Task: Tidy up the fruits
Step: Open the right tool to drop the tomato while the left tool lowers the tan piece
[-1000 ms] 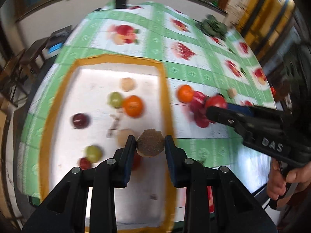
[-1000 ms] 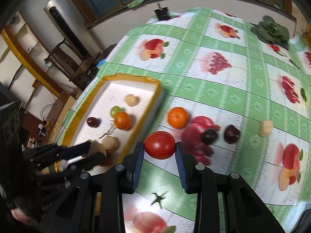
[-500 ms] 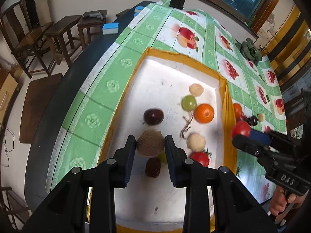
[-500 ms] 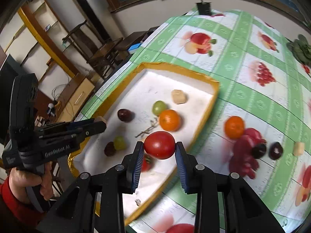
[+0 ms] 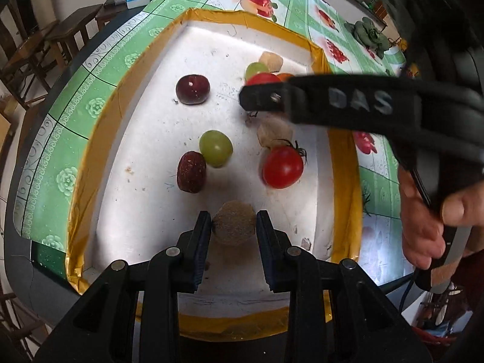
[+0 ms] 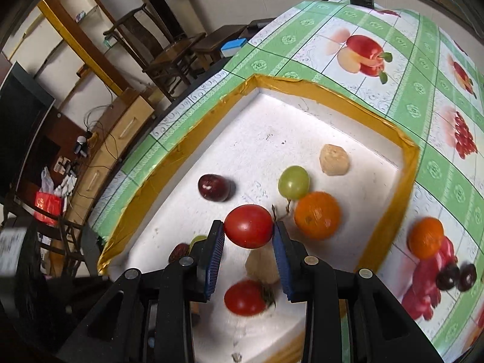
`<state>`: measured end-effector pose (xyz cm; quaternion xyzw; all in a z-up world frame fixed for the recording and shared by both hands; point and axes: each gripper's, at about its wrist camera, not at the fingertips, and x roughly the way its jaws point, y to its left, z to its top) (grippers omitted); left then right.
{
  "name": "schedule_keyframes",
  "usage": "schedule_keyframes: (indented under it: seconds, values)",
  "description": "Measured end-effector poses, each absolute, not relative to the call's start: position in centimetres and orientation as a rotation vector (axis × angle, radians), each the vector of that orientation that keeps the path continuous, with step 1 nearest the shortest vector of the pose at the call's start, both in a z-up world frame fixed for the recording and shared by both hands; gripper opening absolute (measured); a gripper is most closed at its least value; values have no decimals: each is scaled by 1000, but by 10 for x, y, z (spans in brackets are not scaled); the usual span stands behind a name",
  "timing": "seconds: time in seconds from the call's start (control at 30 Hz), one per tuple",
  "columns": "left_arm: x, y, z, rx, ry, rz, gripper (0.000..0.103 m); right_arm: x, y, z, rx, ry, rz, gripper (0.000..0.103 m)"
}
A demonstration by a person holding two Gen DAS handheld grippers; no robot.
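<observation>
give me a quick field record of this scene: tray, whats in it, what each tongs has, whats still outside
tray: white, yellow rim, on a green fruit-print cloth
in tray: dark plum, two green grapes, red date, tomato, orange, two beige lumps
left tongs: shut on a kiwi, over the tray's near end
right tongs: shut on a second tomato, over the tray
outside tray: orange, two dark plums
</observation>
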<state>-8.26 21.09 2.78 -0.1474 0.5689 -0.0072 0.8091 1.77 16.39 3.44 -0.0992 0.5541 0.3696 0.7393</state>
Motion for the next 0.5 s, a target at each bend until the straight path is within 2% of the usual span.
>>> schedule_keyframes:
  seconds: [0.5]
  values:
    - [-76, 209, 25, -265, 1212, 10, 28, 21, 172, 18, -275, 1223, 802, 35]
